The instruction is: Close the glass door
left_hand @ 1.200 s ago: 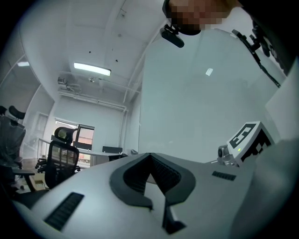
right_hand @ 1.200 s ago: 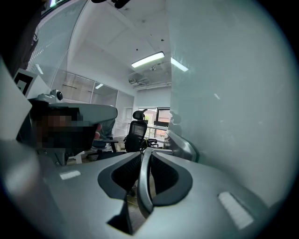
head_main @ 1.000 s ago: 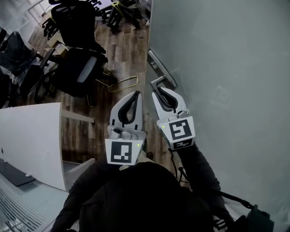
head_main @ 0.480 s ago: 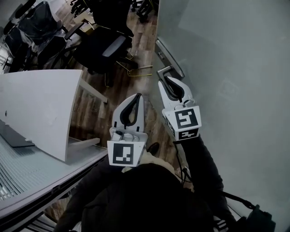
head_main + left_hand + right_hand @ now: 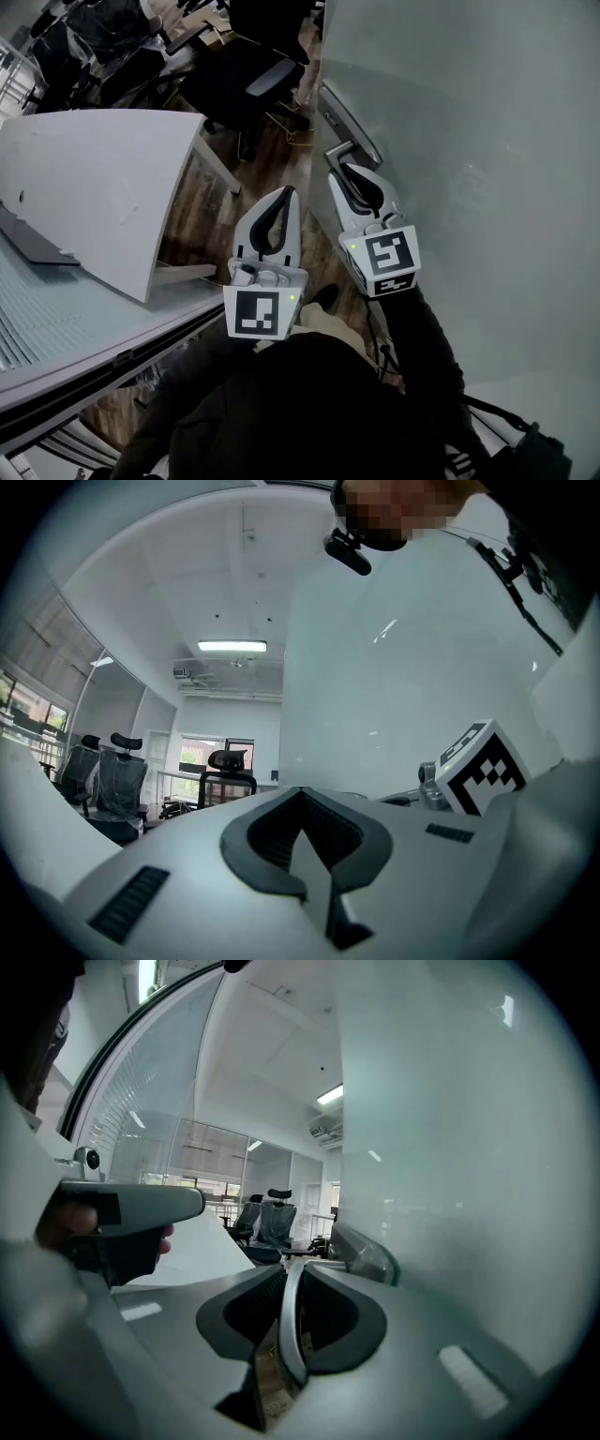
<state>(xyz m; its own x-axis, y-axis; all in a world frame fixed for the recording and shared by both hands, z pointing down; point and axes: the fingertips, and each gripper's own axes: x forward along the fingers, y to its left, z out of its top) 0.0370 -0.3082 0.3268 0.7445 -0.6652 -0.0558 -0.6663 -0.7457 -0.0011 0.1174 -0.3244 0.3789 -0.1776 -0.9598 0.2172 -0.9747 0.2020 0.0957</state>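
R gripper [image 5: 345, 173] is clamping its fingers shut on the metal door handle [image 5: 337, 150], which is sitting at the left edge of the glass door [image 5: 469, 141], approx 12 o'clock from the person in head view. L gripper [image 5: 280, 202] is hovering just beside it at 9 o'clock, fingers pressed together w/ nothing between, over the wood floor [image 5: 220, 206]. White surface [image 5: 103, 187] is lying at 9–10 o'clock.

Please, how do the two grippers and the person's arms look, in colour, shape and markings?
The left gripper and right gripper are alike: white shells, fingers lined in black around a drop-shaped opening. Each carries a white cube with black square markers and a small green light. The sleeves are dark; a black cable runs beside the right one.
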